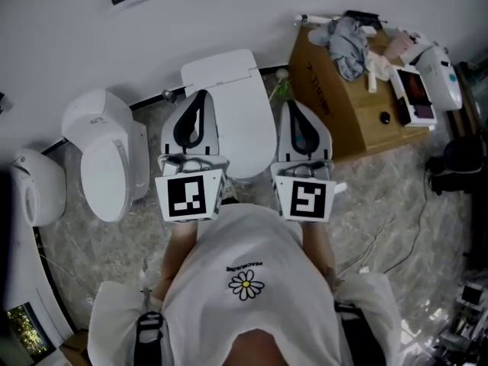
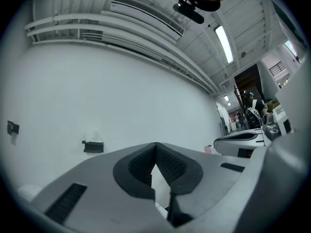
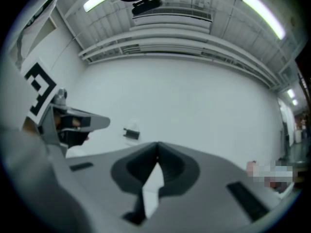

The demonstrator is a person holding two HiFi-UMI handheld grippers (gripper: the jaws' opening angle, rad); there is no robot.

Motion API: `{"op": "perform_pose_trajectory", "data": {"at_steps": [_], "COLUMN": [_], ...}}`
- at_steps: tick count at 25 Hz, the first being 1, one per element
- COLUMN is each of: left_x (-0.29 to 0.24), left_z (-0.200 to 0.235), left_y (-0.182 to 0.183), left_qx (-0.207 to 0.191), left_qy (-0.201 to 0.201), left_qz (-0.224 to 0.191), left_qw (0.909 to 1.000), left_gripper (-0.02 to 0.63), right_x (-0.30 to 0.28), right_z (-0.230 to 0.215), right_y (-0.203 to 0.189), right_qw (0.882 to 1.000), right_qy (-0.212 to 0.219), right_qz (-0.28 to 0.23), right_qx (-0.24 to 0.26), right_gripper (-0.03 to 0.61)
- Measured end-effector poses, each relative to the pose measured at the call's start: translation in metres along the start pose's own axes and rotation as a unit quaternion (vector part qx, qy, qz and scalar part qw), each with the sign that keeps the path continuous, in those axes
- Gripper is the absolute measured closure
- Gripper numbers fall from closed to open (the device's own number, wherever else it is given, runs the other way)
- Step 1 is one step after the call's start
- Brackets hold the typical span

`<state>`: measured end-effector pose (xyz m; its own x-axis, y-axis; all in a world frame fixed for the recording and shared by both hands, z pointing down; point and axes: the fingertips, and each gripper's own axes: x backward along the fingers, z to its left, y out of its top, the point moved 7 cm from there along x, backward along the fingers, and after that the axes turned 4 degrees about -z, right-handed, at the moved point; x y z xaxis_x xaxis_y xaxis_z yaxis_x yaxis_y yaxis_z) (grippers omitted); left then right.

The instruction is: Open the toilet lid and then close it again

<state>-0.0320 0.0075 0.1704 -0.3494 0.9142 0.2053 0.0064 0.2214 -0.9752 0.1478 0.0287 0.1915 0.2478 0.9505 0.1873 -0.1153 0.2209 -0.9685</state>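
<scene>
Both tools, the left gripper [image 1: 200,96] and the right gripper [image 1: 294,107], sit level with jaws pinched shut on nothing, clear above the toilet lid [image 1: 248,136] lying flat down, a resting pose, I'd say.

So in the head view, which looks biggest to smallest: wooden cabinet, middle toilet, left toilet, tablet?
Largest: wooden cabinet.
Next: middle toilet and left toilet look about alike; the middle one is partly hidden, so I won't rank them.
Smallest: tablet.

The toilet [image 1: 244,120] stands against the wall [image 1: 229,14], a second toilet [image 1: 107,158] left, apparently a cabinet [image 1: 329,109] right.
</scene>
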Motion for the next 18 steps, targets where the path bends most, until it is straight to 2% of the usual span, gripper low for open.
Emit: {"op": "perform_pose_trajectory", "data": {"at_steps": [18], "left_x": [-0.001], "left_z": [0.012], "left_y": [-0.003], "left_qx": [0.004], "left_qy": [0.004], "left_qz": [-0.004], "left_qw": [1.0000], "left_gripper": [0.588], "right_x": [-0.006], "right_z": [0.004], "right_y": [0.003], "right_qw": [1.000], "right_qy": [0.012], "right_qz": [-0.005], "right_qx": [-0.015], "right_gripper": [0.549]}}
